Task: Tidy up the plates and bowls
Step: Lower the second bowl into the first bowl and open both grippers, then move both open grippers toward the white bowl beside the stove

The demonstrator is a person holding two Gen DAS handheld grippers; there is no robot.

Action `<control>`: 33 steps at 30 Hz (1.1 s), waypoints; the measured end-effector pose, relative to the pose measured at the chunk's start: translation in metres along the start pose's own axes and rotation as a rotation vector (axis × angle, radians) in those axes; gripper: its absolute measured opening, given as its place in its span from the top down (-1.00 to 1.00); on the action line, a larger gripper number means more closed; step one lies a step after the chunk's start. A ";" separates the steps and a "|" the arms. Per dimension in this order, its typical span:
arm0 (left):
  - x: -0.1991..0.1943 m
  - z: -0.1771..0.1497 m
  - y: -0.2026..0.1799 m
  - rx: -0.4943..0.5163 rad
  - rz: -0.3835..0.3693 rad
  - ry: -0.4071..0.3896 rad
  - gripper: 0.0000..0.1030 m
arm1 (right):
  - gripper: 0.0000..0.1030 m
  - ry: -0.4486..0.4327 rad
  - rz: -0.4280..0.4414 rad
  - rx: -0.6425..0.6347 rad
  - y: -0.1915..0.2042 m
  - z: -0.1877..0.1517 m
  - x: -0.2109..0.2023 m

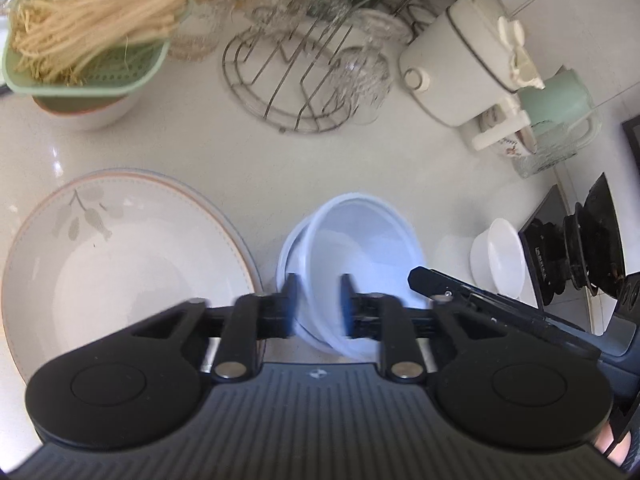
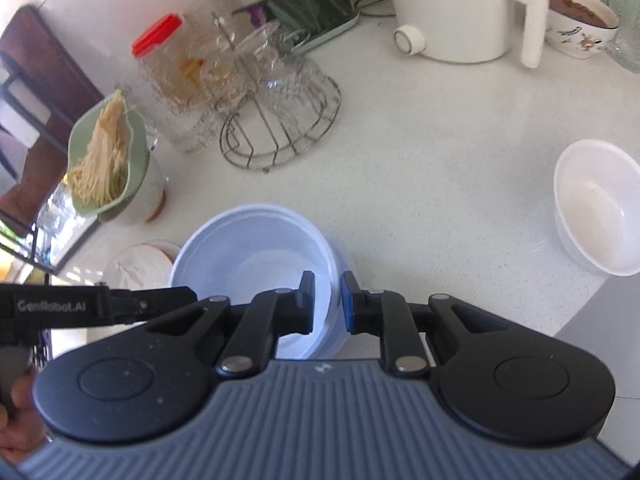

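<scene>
Two grippers' bodies hide the blue bowl's (image 1: pixel 360 248) near rim.

Translucent glossy plastic bowl (image 1: pixel 352 240), glazed ceramic plate (image 1: pixel 120 264), bare wire metal rack (image 1: pixel 288 80), smooth speckled countertop (image 2: pixel 420 168).

Near rims hidden, far clutter blurred

In the left wrist view the pale blue plastic bowl (image 1: pixel 360 248) between the left gripper (image 1: pixel 319 306) fingers is smeared with blur, its near rim hidden behind the gripper body, so the grip cannot be judged; the leaf-printed white ceramic plate (image 1: pixel 120 256) to its left is covered along its near edge. Ahead, the clear glasses on the wire rack (image 2: pixel 276 128) blur together. The round white ceramic bowl (image 2: pixel 596 208) far right loses its edge to the frame.
</scene>
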State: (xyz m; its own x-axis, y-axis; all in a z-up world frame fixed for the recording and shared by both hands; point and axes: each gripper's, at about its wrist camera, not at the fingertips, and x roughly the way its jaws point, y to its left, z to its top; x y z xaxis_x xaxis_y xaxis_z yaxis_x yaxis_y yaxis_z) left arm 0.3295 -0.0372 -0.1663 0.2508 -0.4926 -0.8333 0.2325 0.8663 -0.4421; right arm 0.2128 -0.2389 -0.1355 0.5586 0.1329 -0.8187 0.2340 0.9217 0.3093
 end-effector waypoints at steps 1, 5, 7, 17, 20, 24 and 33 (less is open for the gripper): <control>-0.003 0.000 -0.001 0.008 0.004 -0.014 0.24 | 0.57 -0.013 -0.005 0.002 0.000 0.000 -0.003; -0.018 0.001 -0.008 0.045 0.012 -0.059 0.23 | 0.42 -0.062 -0.008 0.016 0.002 0.001 -0.013; -0.026 0.001 -0.011 0.060 0.013 -0.077 0.23 | 0.42 -0.084 -0.010 0.014 0.004 0.001 -0.019; -0.064 0.004 -0.024 0.116 0.018 -0.166 0.23 | 0.42 -0.194 -0.005 -0.054 0.021 0.005 -0.054; -0.070 0.003 -0.032 0.135 0.016 -0.188 0.22 | 0.42 -0.236 -0.017 -0.069 0.023 0.010 -0.065; -0.071 -0.002 -0.046 0.150 0.001 -0.223 0.22 | 0.43 -0.267 -0.005 -0.102 0.018 0.020 -0.071; -0.061 0.007 -0.077 0.170 -0.011 -0.256 0.22 | 0.42 -0.244 -0.023 -0.141 -0.004 0.031 -0.076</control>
State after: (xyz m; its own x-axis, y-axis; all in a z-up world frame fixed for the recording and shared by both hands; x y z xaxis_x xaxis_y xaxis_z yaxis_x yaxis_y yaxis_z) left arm 0.3030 -0.0745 -0.0790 0.4707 -0.5253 -0.7089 0.3847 0.8452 -0.3709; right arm 0.1936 -0.2638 -0.0592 0.7332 0.0352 -0.6791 0.1457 0.9673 0.2075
